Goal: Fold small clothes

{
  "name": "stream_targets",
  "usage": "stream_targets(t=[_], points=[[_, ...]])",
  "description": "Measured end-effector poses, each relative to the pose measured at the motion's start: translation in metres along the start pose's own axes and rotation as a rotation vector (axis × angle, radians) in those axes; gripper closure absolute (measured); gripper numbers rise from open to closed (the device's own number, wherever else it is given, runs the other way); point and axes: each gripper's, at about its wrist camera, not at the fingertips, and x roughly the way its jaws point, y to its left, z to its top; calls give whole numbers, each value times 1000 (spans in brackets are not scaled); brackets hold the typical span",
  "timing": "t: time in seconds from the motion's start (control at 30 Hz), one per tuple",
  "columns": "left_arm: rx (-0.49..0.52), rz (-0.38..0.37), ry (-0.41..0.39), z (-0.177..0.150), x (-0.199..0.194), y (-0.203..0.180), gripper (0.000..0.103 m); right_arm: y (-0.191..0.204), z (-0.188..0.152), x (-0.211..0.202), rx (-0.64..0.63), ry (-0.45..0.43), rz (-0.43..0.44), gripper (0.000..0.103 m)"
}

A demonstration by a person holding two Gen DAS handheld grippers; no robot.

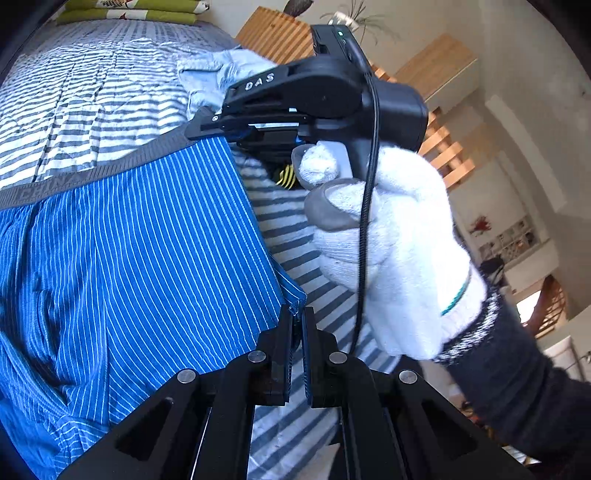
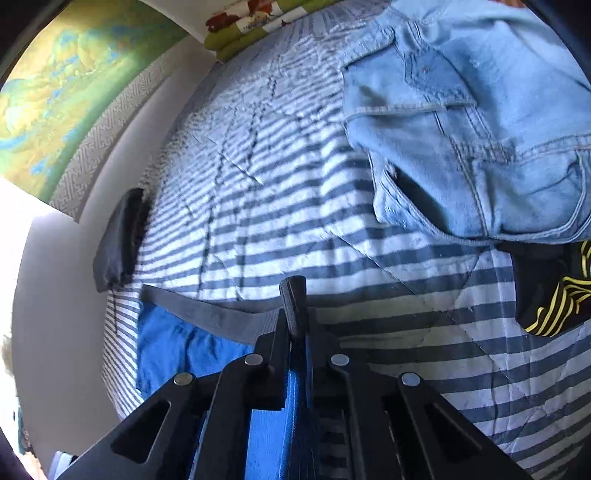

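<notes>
You are holding the boxers (image 1: 140,251), blue with thin white stripes and a grey waistband, spread just over the bed (image 1: 92,92). Your left gripper (image 1: 297,317) is clamped on the hem corner of one leg. Your right gripper (image 2: 295,321) is clamped on the waistband end, with blue cloth running down between its fingers in the right wrist view. The far part of the boxers is lying on the bed; whether the near part is touching it you cannot tell from these views.

As for progress, no fold is showing yet: the boxers are looking open and flat, both corners on one side pinched. My judgement is that you are at the start of the first fold, probably about to carry that side across, so nearly all the folding is left. Other clothes are waiting beyond the boxers: a pale denim piece (image 2: 472,122) farther up the bed, and a black piece with yellow stripes (image 2: 554,295) between the denim and the boxers. A small dark item (image 2: 118,240) is sitting at the bed's edge by the wall, past the waistband.

The bed is covered in a grey-and-white striped quilt, soft and creased. Green pillows (image 1: 129,9) are lying at its far end. Beyond the bed from the boxers, wooden slats (image 1: 273,33) and pale walls are showing.
</notes>
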Motion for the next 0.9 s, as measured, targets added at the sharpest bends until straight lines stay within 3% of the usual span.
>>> stream_targets(t=[0.1,0.17,0.3,0.5,0.67,0.9], points=[[1,-21,-32,1,-22,2,99,15,1,7,-38,17,-129,98],[-7,-24,-66,2,-44,8,99,27,1,14,-45,36,-166,98],[-68,-16,-144,2,-93,43,99,62,7,17,-54,20,-153,98],[-184,68,-251,-30,-172,113,99,152,12,50,-174,43,-147,98],[-315,105,-319,-65,-215,176,99,228,0,103,-291,92,-175,98],[-497,128,-328,-113,-239,244,99,282,-19,175,-375,157,-242,98]])
